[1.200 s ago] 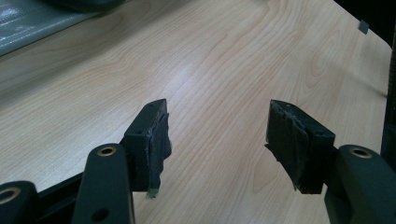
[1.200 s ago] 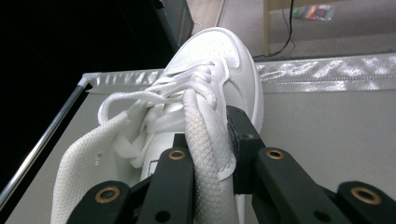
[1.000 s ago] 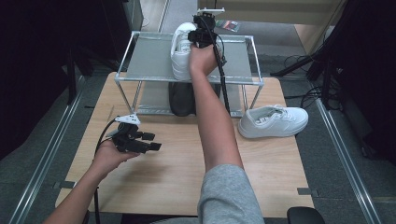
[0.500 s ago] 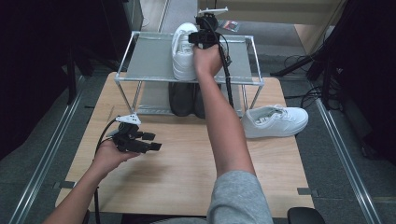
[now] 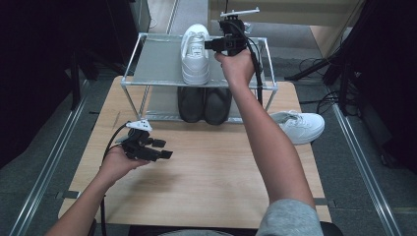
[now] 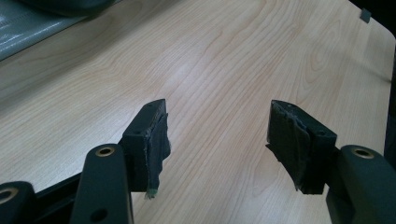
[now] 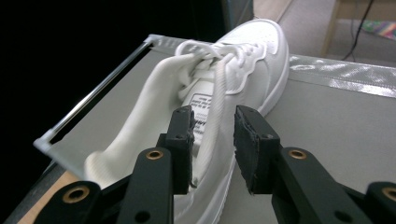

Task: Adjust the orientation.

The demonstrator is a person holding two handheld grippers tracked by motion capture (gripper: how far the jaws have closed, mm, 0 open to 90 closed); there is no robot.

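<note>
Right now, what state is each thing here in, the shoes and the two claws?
White shoe on rack: upright on the top shelf, released.
White shoe on table: upright, beside the rack.
Black shoes: paired on the lower shelf.
Right claw: jaws have just been opening, beside the shoe's side.
Left claw: open, empty above the table.

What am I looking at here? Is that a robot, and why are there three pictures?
No robot: a person holds a two-jaw tool in each hand. The high view looks down on the wooden table; each gripper view comes from a camera riding on that tool. The left gripper hovers over bare wood, jaws open, holding nothing. The right gripper is at a white shoe on the top of a wire shelf rack; its jaws have just been opening, and the shoe's side sits between them, seemingly let go. Dark shoes sit below; another white shoe lies on the table.
</note>
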